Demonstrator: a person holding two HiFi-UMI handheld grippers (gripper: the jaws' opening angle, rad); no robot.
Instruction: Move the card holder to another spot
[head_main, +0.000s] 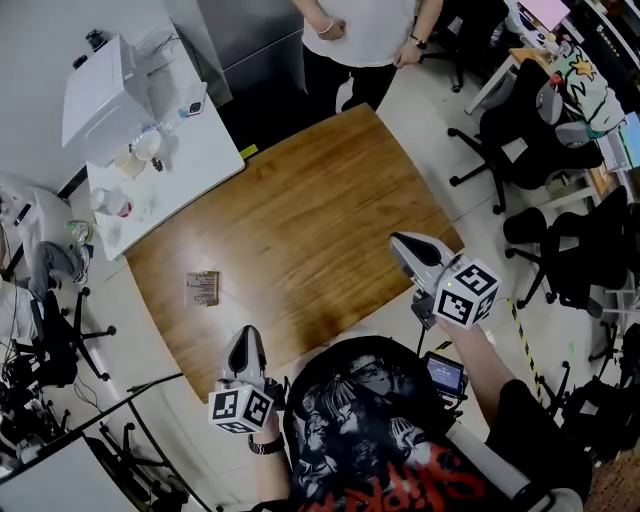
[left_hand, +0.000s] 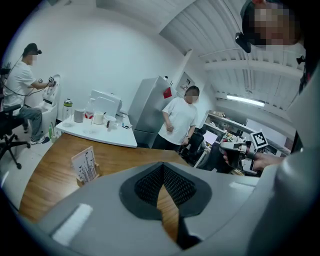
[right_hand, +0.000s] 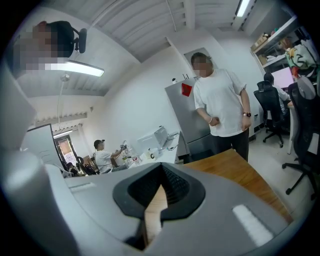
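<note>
head view: a card holder (head_main: 202, 288) stands on the left part of a wooden table (head_main: 300, 220), well apart from both grippers. the left gripper (head_main: 246, 342) and right gripper (head_main: 404, 246) hover at the near edge.
left gripper view: jaws pressed together, empty; the card holder stands ahead, to the left.
right gripper view: jaws pressed together, nothing between them.

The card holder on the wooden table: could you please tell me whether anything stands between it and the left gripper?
Nothing visible does. The card holder stands alone near the left corner of the table, and only bare wood lies between it and the left gripper, which hovers shut and empty at the table's near edge.
</note>
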